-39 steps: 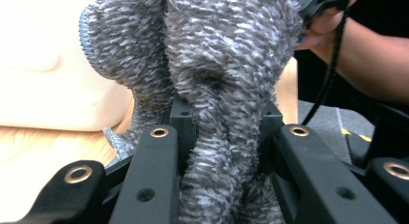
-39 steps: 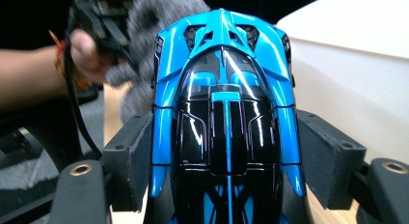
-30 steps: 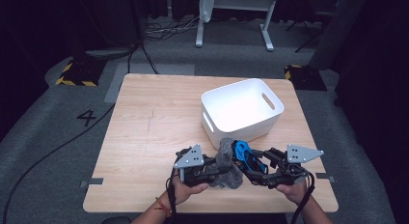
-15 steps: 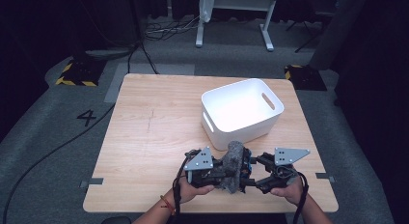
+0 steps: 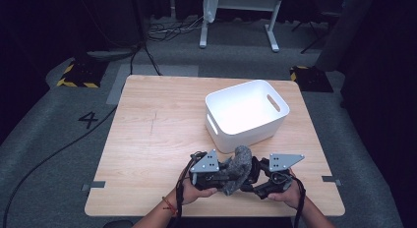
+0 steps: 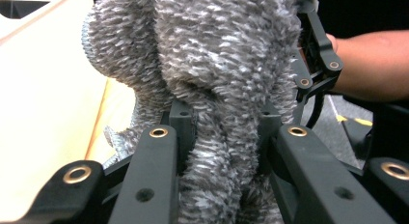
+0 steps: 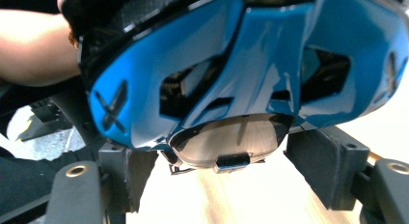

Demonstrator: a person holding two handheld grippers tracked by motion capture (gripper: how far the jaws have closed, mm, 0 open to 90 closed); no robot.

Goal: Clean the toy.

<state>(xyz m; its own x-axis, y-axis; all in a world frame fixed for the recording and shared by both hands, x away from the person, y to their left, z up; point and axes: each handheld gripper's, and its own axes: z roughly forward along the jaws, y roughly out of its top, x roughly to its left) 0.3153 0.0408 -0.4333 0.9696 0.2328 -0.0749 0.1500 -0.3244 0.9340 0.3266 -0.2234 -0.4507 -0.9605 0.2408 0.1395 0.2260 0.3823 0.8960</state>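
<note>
Your left gripper (image 5: 223,173) jaws clamp the grey fuzzy cloth (image 6: 212,79); your right gripper (image 5: 255,181) jaws hold the blue device (image 7: 251,74) near the bench's front edge. Next, ease them apart.

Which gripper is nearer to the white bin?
Left. The left gripper, shut on the grey fuzzy cloth, sits just below the white bin; the right gripper is slightly farther.

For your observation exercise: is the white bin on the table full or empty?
Empty. The high view looks down into the white bin and shows bare white floor and walls; the grey fuzzy cloth is outside, in front of it.
</note>
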